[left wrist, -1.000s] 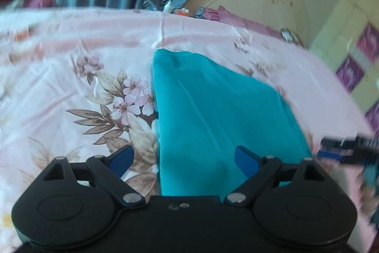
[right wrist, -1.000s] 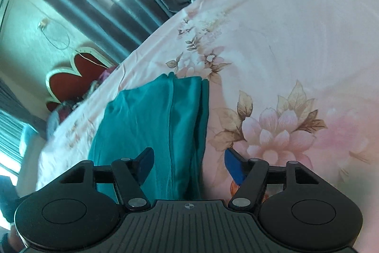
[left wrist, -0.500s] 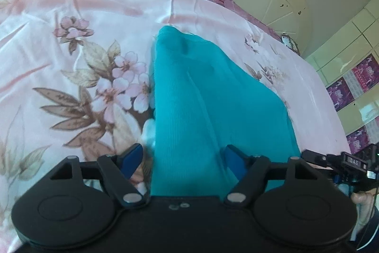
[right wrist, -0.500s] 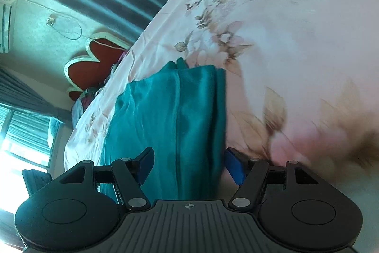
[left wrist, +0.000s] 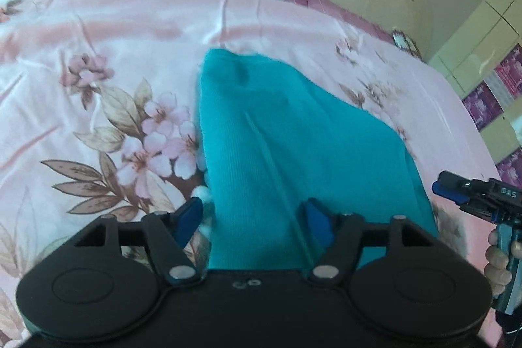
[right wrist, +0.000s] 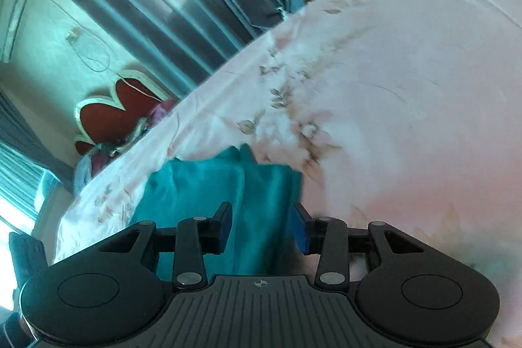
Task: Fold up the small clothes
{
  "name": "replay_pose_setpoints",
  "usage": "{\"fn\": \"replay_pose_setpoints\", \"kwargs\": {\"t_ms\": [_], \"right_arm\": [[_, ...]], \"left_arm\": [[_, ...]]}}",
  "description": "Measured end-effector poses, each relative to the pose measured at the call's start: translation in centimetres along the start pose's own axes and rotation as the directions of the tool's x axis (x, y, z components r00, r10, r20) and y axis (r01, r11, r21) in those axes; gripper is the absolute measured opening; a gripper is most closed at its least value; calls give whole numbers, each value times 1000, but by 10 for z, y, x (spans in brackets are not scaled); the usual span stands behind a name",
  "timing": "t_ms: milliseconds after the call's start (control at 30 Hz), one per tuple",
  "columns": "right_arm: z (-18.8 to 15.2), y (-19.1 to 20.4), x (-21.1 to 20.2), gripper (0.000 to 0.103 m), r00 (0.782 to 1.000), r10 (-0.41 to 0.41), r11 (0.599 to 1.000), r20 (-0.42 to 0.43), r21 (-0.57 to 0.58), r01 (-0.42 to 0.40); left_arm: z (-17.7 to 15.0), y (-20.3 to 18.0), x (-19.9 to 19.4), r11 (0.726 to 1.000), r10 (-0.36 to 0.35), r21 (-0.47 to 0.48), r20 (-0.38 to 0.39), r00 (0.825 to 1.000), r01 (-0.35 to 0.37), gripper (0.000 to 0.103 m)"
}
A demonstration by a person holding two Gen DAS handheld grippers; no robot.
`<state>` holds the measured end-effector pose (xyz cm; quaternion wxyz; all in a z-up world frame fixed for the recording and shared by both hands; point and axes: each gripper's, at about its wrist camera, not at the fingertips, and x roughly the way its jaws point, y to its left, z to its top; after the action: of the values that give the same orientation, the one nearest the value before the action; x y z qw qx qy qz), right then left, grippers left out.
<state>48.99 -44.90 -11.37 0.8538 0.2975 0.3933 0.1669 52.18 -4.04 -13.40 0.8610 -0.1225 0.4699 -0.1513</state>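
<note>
On the bed (left wrist: 98, 31), over its pink flowered sheet, a teal garment (left wrist: 293, 145) lies already folded into a long narrow strip. In the left wrist view its long axis runs from the near edge at 6 o'clock away toward 12 o'clock, tapering to a far end close to the picture's middle.

The left gripper (left wrist: 253, 219) hangs over the near end of that strip, and its jaws are closing. The strip's left border and a raised crease lie between the blue pads; the left pad sits just off the cloth over the sheet, the right pad over the teal. The pads do not look to be pressing yet, so I judge it holds nothing.

The right gripper (right wrist: 262, 229) stands at the strip's other near corner; in the left wrist view it shows at 3 o'clock, just beside the garment's right border, with fingers (left wrist: 499, 256) of the person's hand around its handle. In its own view the teal cloth rises from 6 o'clock toward 12 o'clock, its right edge between the jaws, which are also closing. Whether the pads already bite the cloth I cannot tell.

Both grippers are about equally near, one at each corner of the same short end. The coming move probably turns on this: the garment stretches straight ahead of both, so the near end could be carried toward 12 o'clock along its length.
</note>
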Motion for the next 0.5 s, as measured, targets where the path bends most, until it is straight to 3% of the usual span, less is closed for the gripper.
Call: {"fn": "replay_pose_setpoints", "kwargs": {"t_ms": [67,200,267,500], "right_arm": [[0,-1,12,20,999,22,1000,-36,19,-21],[-5,0,26,20,997,-4,1000,-73,27,6],[-5,1,24,20,997,-52,999,-53,9,52],[-1,4,26,20,995,-38,999,-89,4,39]], "left_arm": [[-2,0,-3,1000,-12,-13,21,1000,12,64],[-4,3,-1,999,-28,-31,1,1000,28,63],[-4,7,-1,998,-42,-49,-2,999,42,65],[-8,15,-1,994,-74,-77,-2,997,74,66]]}}
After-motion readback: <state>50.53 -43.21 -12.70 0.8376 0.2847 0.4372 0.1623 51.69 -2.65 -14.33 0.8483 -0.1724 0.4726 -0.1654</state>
